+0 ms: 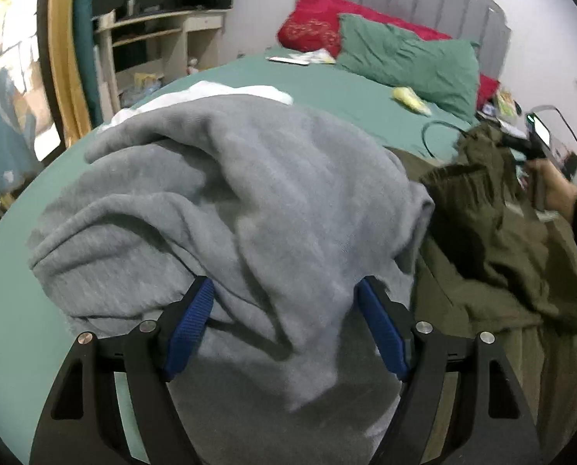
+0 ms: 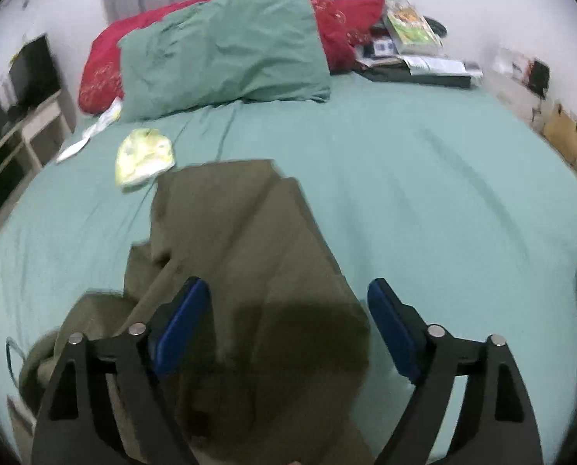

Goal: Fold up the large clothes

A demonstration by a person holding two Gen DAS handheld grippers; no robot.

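A grey sweatshirt [image 1: 230, 201] lies bunched in thick folds on the green bed sheet [image 1: 327, 85]. My left gripper [image 1: 284, 286] hovers right over it, its blue pads [image 1: 191, 321] wide apart. Grey cloth fills the gap between them, but the pads do not press on it. An olive garment [image 2: 249, 232] lies partly flat on the sheet, with a crumpled end [image 1: 482, 232] beside the sweatshirt. My right gripper [image 2: 288, 290] stands open above the olive cloth, gripping nothing. In the left wrist view that gripper [image 1: 536, 147] and the hand [image 1: 556, 190] holding it are blurred at the right edge.
A green pillow [image 2: 226, 46] and red pillows [image 2: 102, 62] lie at the headboard. A small yellow-white item [image 2: 145, 155] rests near the olive cloth. White cloth [image 1: 211, 91] lies beyond the sweatshirt. Books and papers [image 2: 412, 38] crowd the far corner. A shelf desk [image 1: 152, 46] stands off the bed.
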